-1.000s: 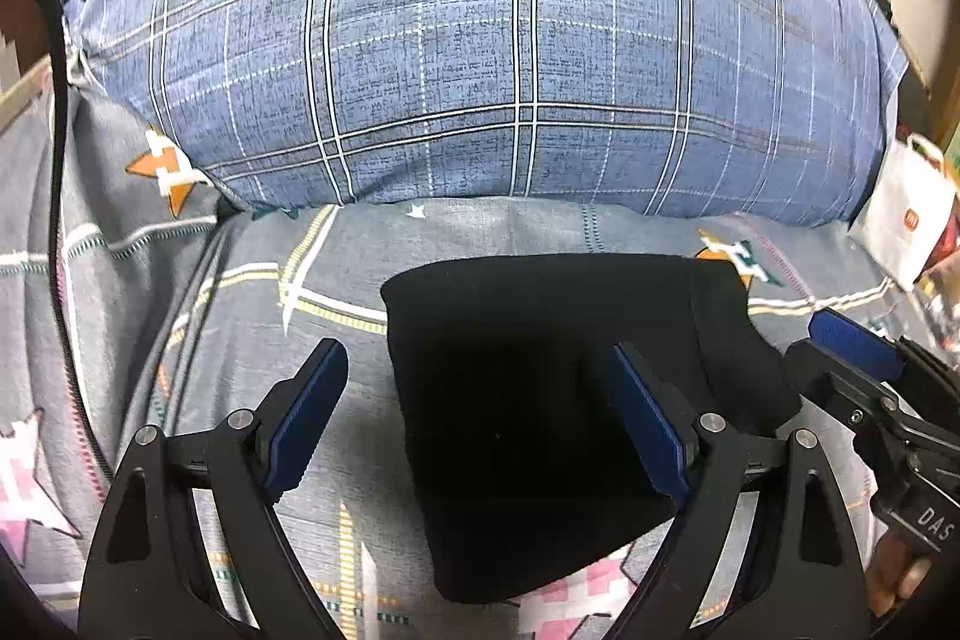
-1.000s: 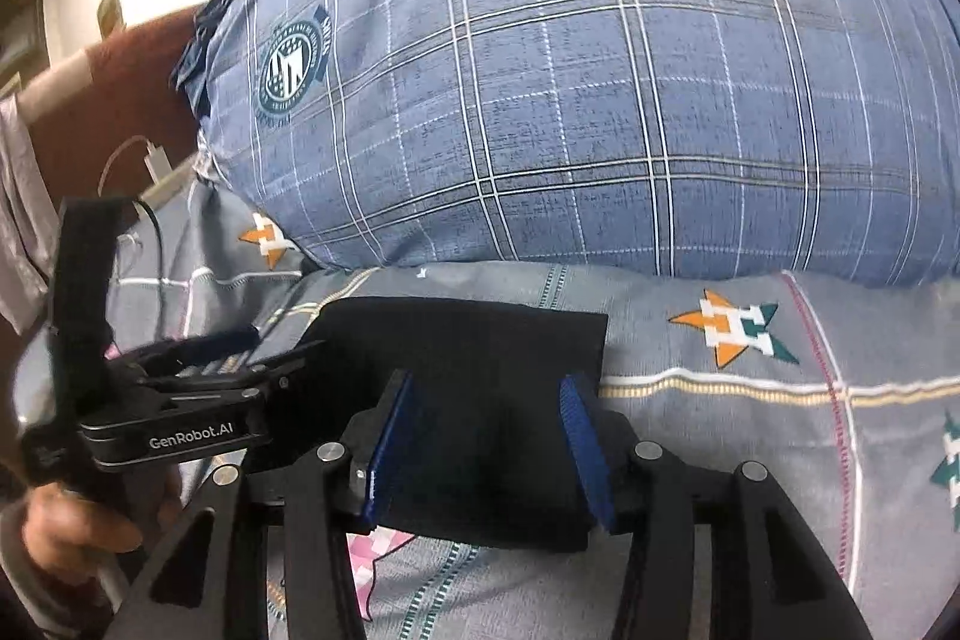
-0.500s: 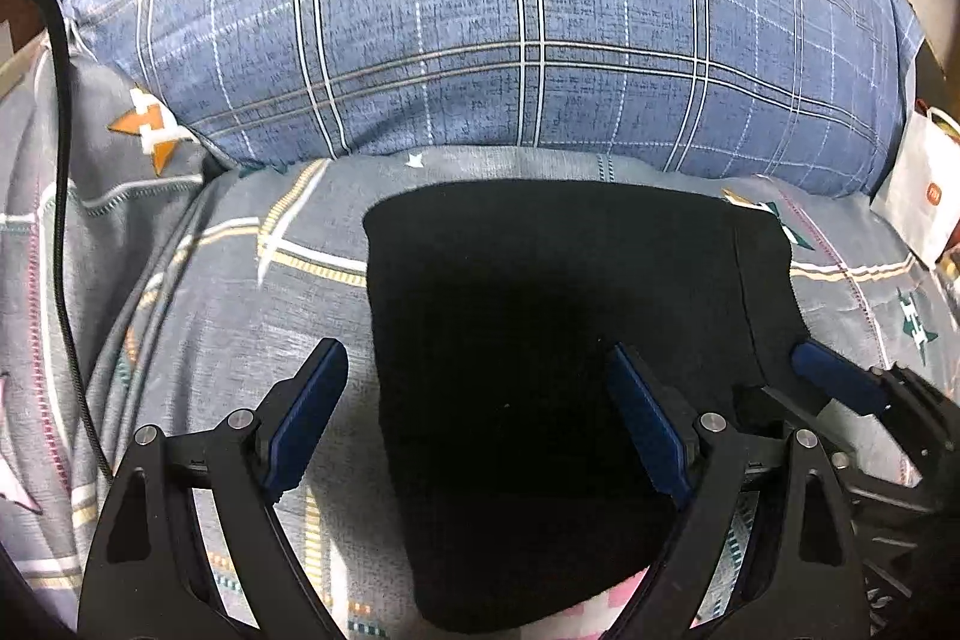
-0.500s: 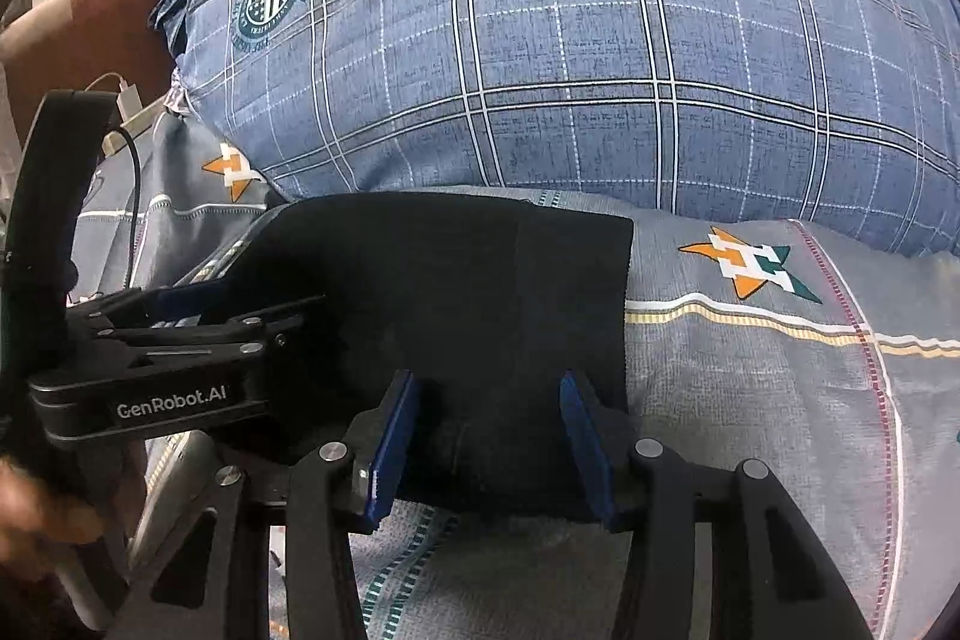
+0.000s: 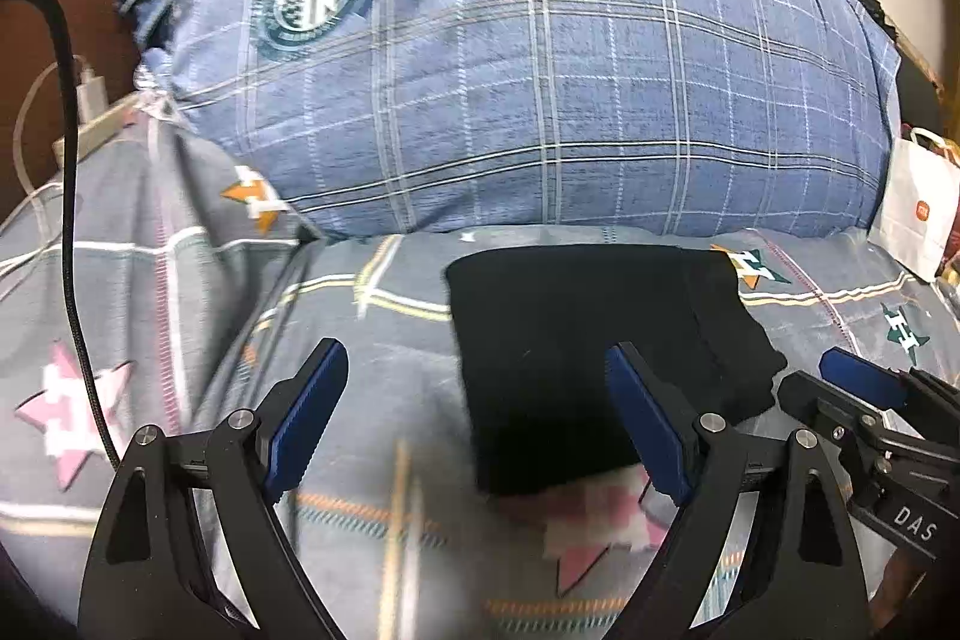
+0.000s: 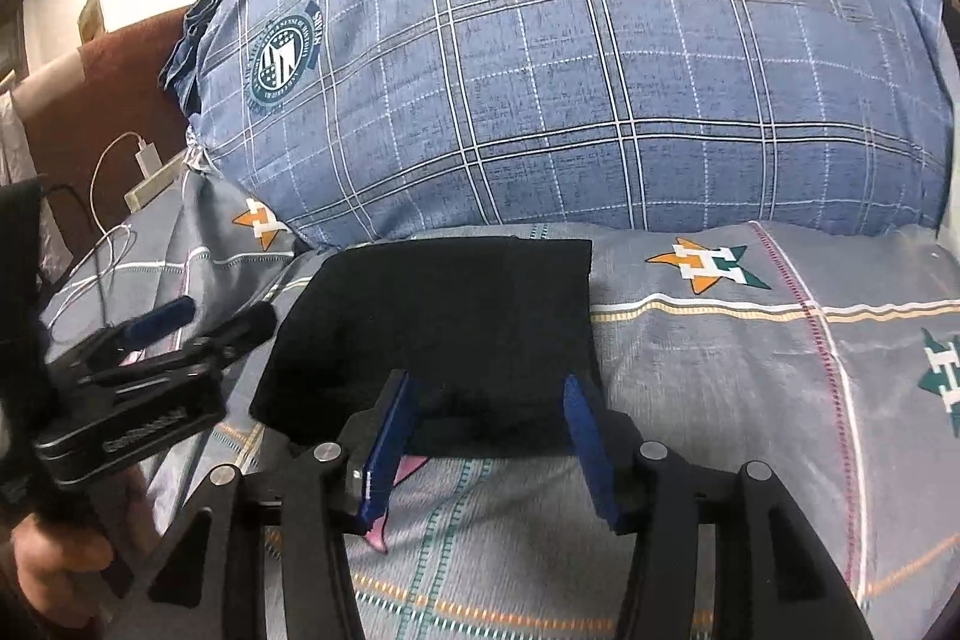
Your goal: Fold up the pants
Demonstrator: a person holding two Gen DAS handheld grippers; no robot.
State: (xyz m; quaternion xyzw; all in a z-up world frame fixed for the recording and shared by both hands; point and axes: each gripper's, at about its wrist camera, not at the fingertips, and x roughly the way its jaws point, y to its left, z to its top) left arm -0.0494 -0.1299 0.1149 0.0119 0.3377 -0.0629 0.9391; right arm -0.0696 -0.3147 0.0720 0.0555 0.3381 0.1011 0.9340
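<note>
The black pants (image 5: 576, 340) lie folded into a flat rectangle on the grey star-print bedsheet (image 5: 180, 316), just in front of the pillow. My left gripper (image 5: 477, 418) is open wide above the sheet, its right finger (image 5: 645, 430) over the pants' near part and its left finger off to the side. In the right wrist view the pants (image 6: 450, 322) lie ahead, their near edge between the pads of my right gripper (image 6: 489, 442), which stands open without pressing on the cloth. The left gripper (image 6: 180, 334), held by a hand, hovers left of the pants.
A big blue plaid pillow (image 5: 540, 70) fills the back of the bed. A white paper bag (image 5: 918, 214) stands at the right edge. A white charger (image 6: 147, 157) with its cord and a black cable (image 5: 69, 220) lie at the left by the brown headboard.
Both grippers have drawn back from the pants, which now sit farther ahead. The left gripper also shifted left, off the middle of the cloth. The pants lie still.
</note>
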